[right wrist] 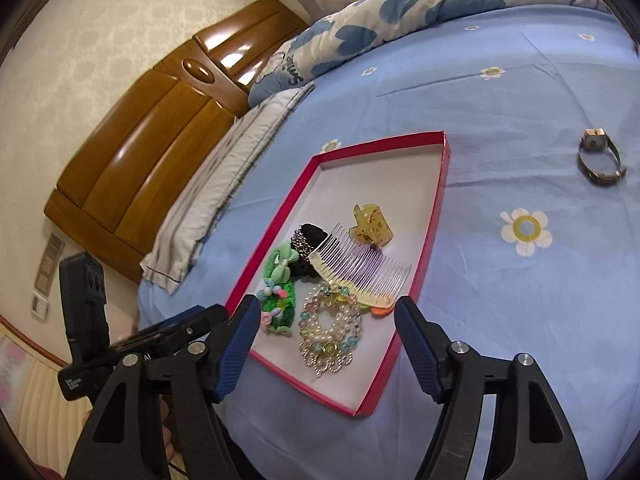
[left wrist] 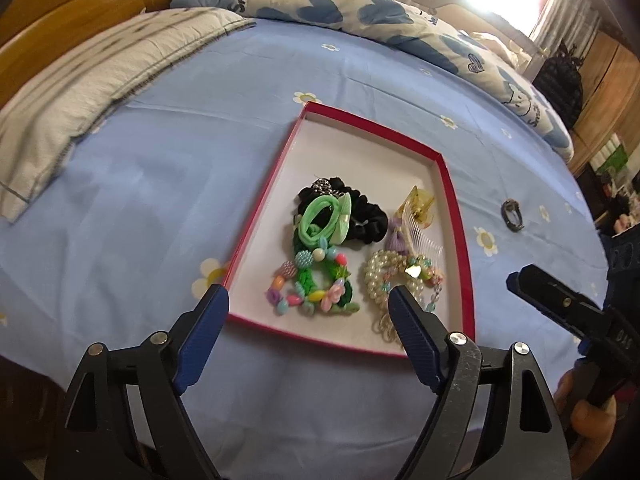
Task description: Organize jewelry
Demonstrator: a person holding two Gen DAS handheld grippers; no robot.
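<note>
Both claws, left claw (left wrist: 308, 304) and right claw (right wrist: 325, 314), are held spread, empty. Hair ties, comb (right wrist: 362, 272) and pearl bracelet (right wrist: 332, 332) are piled in red tray (right wrist: 384, 368) at frame centre; watch (right wrist: 600, 158) is left on bed (right wrist: 520, 320), upper right.

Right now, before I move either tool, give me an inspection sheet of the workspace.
Surface: bed with a blue flowered sheet, flat around the work.
Job's things: red-rimmed box tray holding a black scrunchie, green hair ties, beaded bracelets, pearl bracelets, a hair comb and an amber claw clip; a wristwatch lies outside the tray on the sheet.
Clutter: nothing seen.
Grippers: left tool open and empty, near the tray's close edge; right tool open and empty.
Cables: nothing seen.
Surroundings: pillow, blue-patterned quilt, wooden headboard.
</note>
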